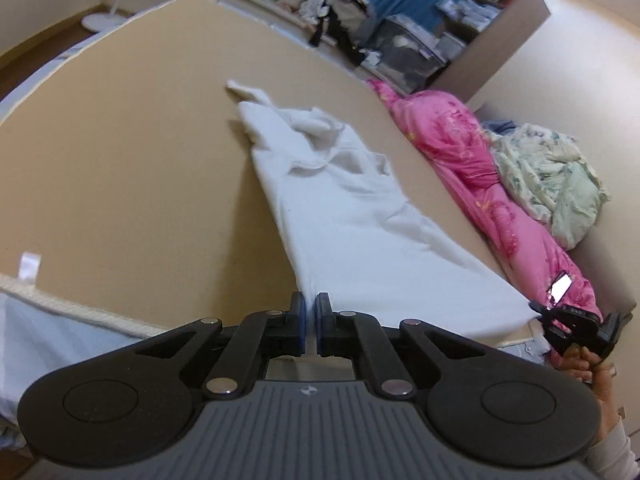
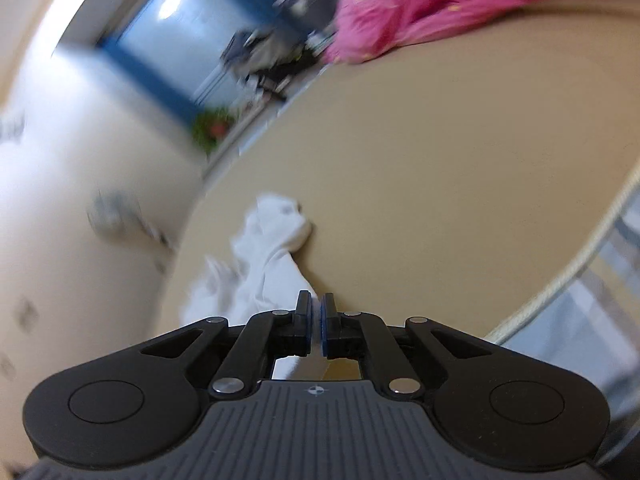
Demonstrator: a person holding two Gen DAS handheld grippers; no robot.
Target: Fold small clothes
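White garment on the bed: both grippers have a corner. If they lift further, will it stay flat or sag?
Probably sags. The white garment is soft cloth, already creased and bunched at its far end. Held by the left gripper and right gripper, the near edge looks taut, so only that should stay straight. It looks light, and the tan bed surface may drag it.
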